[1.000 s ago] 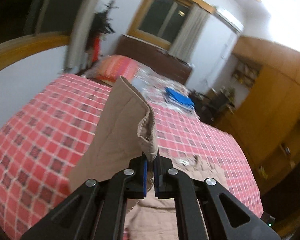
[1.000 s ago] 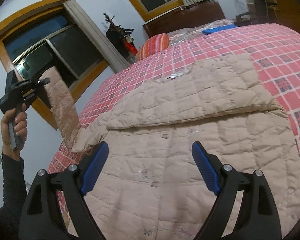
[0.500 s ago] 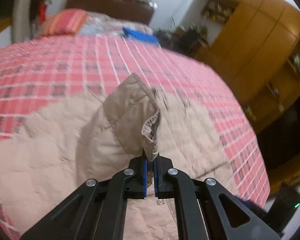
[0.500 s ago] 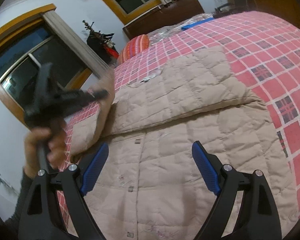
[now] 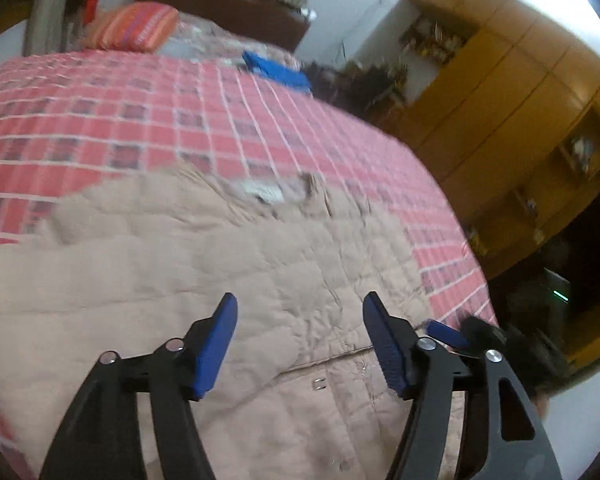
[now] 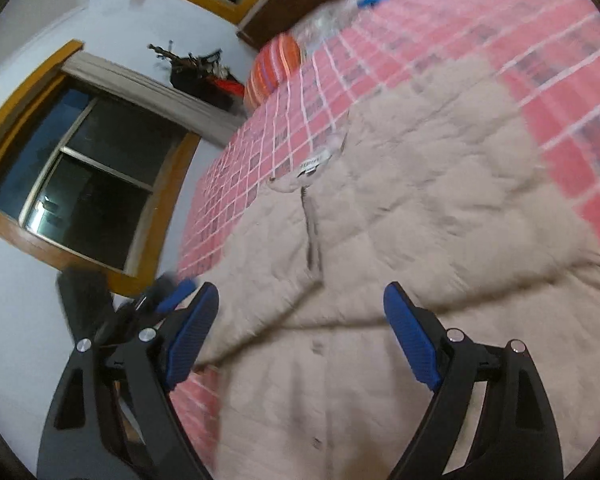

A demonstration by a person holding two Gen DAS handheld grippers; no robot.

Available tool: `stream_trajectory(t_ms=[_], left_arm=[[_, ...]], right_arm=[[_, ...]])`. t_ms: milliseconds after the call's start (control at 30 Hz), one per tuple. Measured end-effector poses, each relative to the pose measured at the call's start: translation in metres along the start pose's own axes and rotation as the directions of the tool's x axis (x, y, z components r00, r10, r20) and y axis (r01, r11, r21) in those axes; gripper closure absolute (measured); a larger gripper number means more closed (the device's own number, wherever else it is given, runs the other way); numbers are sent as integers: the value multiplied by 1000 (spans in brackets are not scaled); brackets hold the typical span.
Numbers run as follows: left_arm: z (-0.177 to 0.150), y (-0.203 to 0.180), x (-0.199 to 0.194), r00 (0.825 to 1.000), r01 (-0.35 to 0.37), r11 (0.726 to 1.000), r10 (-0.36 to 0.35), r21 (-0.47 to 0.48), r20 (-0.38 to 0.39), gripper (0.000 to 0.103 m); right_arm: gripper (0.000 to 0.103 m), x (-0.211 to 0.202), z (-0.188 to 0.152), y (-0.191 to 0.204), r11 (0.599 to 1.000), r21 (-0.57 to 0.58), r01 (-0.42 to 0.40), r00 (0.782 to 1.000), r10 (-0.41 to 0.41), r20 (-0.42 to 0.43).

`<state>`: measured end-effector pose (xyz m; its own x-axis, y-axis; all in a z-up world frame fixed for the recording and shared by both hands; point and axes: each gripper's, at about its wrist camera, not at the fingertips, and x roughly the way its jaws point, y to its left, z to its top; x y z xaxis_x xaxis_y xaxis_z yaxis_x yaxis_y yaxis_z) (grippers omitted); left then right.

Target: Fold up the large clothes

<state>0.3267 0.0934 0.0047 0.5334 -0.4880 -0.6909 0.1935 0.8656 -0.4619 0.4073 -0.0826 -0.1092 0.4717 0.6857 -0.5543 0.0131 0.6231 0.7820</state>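
A beige quilted jacket (image 5: 204,264) lies spread on the red checked bedspread (image 5: 140,120), both sleeves folded in across its front. My left gripper (image 5: 300,344) hangs open above the jacket with nothing between its blue pads. In the right wrist view the same jacket (image 6: 420,216) fills the middle, its collar label toward the pillow. My right gripper (image 6: 300,344) is open over the folded sleeves, holding nothing. The other gripper's blue tip shows at each view's edge.
A striped orange pillow (image 5: 136,28) and a blue folded item (image 5: 278,70) lie at the bed's head. Yellow wooden wardrobes (image 5: 520,92) stand past the bed's right side. Dark windows (image 6: 80,184) line the wall on the left.
My left gripper carried the sleeve down across the jacket, then opened and let it go. The sleeve now lies flat. My right gripper stayed open and tilted toward the jacket's left side.
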Motion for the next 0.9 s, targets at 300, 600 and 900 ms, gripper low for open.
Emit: stream_trajectory(t_ms=[300,600,900], left_arm=[[-41,115,-81,988,-53,967,87,-247,130,31],[-51,155,-65,990,-24,938,71,-344,122,31],[-32,122,-57,987,31,963,13,-269,162,31]], right_arm=[[31,103,50,4,1000,18,16,970,-11,-242],[96,121,54,31,994,-100,40,953,-68,-296],[98,27,84,61,969,-220,109,987,-131,-88]])
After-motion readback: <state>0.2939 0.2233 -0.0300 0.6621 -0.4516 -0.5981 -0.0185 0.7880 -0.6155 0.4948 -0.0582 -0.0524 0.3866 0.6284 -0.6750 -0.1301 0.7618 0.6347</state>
